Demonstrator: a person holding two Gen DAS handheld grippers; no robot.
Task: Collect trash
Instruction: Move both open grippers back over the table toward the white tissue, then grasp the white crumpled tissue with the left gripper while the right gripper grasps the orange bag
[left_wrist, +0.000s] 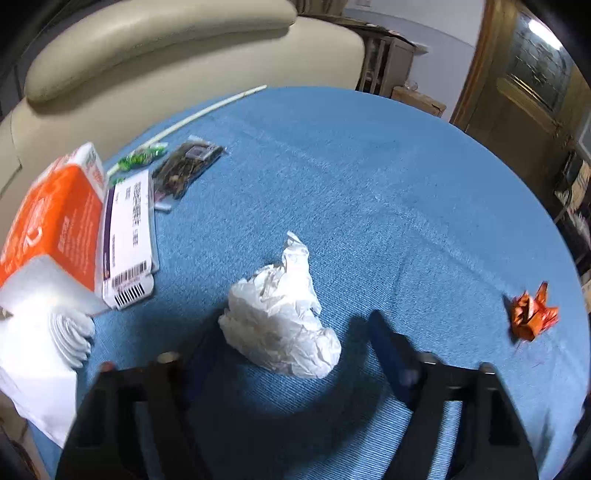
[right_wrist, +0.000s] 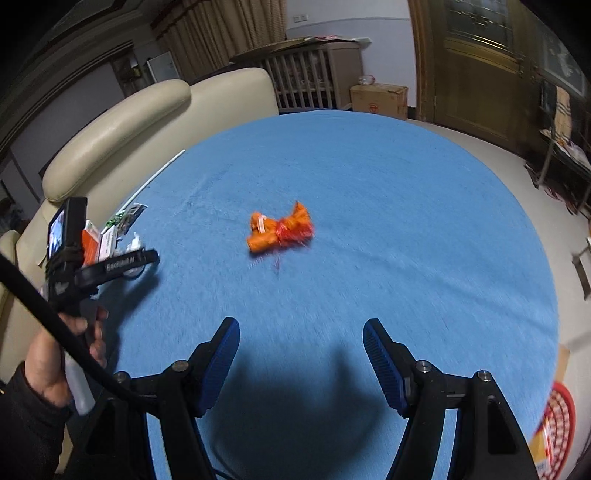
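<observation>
We straddle the crumpled white tissue (left_wrist: 279, 314) with the left gripper (left_wrist: 291, 332), its 2 fingers (left_wrist: 388, 347) parted and not visibly pressing, to enable pickup, while the right gripper (right_wrist: 301, 354), fingers open and empty, faces the orange wrapper (right_wrist: 279, 232) on the counter (right_wrist: 406, 221).

Indoor light falls from above and is moderately bright on the blue surface (left_wrist: 369, 177), while the room behind stays dim. A lamp glares in the door glass (left_wrist: 545, 31). Each claw throws a dark, soft shadow on the cloth beneath it. Both views bend strongly toward black rounded corners. Motion blur smears the orange wrapper (right_wrist: 279, 232) and the boxes (left_wrist: 59, 221).
</observation>
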